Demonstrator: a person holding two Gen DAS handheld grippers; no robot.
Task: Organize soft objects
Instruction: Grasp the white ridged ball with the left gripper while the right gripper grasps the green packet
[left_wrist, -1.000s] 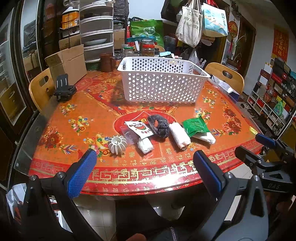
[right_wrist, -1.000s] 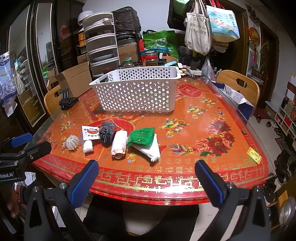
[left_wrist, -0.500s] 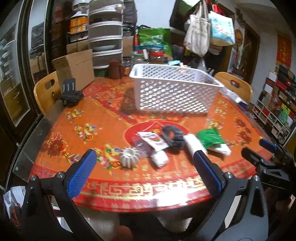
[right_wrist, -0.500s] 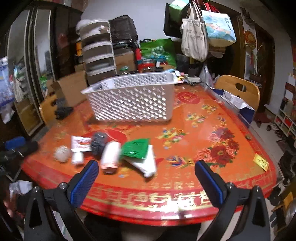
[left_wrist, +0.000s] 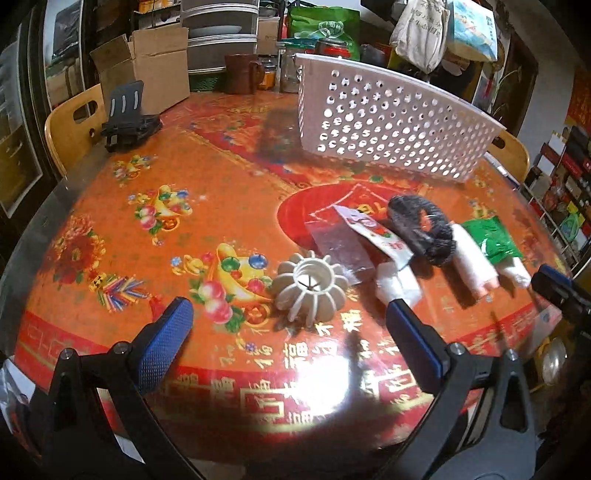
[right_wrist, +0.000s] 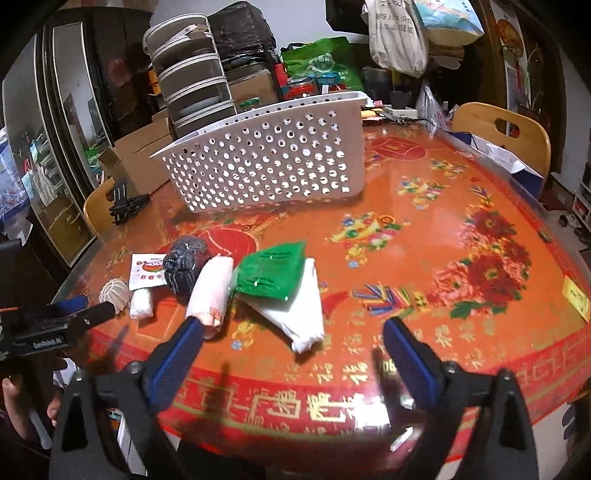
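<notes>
With both tools wide open and empty, lower your left tool (left_wrist: 288, 317) squarely over the ribbed white pumpkin-shaped ball (left_wrist: 311, 288) near the worktop's (left_wrist: 155, 206) front edge, then squeeze gently.

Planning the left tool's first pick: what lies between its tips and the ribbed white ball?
Only bare tablecloth. In the left wrist view, the open left tool faces the ribbed white ball with nothing in between.
</notes>
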